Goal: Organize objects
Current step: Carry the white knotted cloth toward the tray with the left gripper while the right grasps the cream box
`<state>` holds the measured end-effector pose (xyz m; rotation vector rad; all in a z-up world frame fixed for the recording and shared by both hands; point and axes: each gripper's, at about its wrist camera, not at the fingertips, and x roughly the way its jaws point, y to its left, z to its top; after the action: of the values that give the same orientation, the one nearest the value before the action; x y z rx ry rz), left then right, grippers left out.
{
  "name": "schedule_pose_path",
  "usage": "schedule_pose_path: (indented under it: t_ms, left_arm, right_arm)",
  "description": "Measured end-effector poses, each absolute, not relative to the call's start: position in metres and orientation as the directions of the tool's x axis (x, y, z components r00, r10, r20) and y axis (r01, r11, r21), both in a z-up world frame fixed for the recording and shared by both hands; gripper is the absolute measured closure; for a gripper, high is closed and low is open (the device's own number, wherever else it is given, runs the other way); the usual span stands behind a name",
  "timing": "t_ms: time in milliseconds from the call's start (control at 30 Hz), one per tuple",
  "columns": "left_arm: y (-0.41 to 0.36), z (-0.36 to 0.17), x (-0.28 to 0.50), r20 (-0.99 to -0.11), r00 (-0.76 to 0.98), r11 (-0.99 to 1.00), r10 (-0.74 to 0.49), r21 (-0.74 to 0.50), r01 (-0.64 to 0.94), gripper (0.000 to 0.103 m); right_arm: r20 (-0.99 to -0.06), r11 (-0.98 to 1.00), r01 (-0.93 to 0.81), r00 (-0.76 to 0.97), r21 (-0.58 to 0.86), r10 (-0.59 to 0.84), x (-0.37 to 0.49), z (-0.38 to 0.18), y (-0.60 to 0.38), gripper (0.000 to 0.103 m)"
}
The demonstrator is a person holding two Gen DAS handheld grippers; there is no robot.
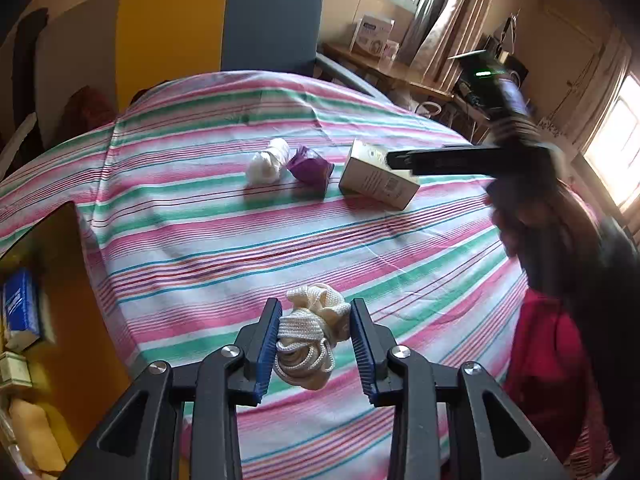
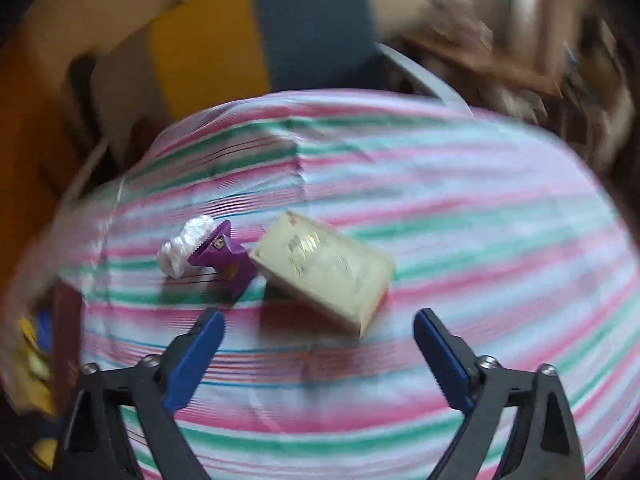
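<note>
On the striped cloth [image 1: 200, 240] lie a white wad [image 1: 267, 163], a purple packet [image 1: 310, 166] and a beige box [image 1: 376, 178] in a row; they also show in the right wrist view as the white wad [image 2: 186, 246], the purple packet [image 2: 224, 258] and the beige box [image 2: 324, 270]. My left gripper [image 1: 316, 326] is closed around a bundle of cream rope [image 1: 310, 336], its blue pads against the bundle's sides. My right gripper [image 2: 318, 338] is open and empty, just short of the beige box. It shows blurred in the left wrist view, above the box.
A yellow and blue headboard [image 1: 216, 20] stands behind the bed. A wooden side table [image 1: 60, 320] with a blue box [image 1: 22, 304] is at the left. A desk with clutter [image 1: 400, 68] is at the back right. Red cloth [image 1: 548, 364] lies at the right edge.
</note>
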<state>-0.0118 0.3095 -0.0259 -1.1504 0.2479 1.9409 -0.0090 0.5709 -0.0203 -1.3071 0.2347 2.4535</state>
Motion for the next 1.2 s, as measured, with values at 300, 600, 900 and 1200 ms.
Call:
schedule_pose_path:
  t_ms: [300,600,900,1200]
  left_arm:
    - [0.252,-0.021,-0.019,-0.797,-0.254,-0.692,0.548,-0.262,-0.672,0.069]
    - [0.206,-0.023,-0.025,-0.798,-0.32,-0.766,0.51,-0.252,-0.592,0.069]
    - [0.177,-0.009,-0.023,-0.774,-0.472,-0.842,0.423,-0.142,-0.521,0.069]
    - [0.144,-0.002,-0.01,-0.74,-0.592,-0.891,0.319,-0.022,-0.454,0.068]
  right_arm:
    - [-0.915,-0.969,-0.122,-0.323,-0.213,0.241,-0.079,-0.063,0.585,0.0]
    - [-0.916,-0.964,-0.193,-0.322,-0.184,0.239,-0.062,-0.083,0.574,0.052]
    - [-0.904,-0.953,-0.292,-0.381,-0.079,0.192,0.004,-0.078,0.538,0.052]
    - [-0.865,-0.976,-0.203,-0.471,-0.082,0.171,0.007,-0.082,0.485,0.052]
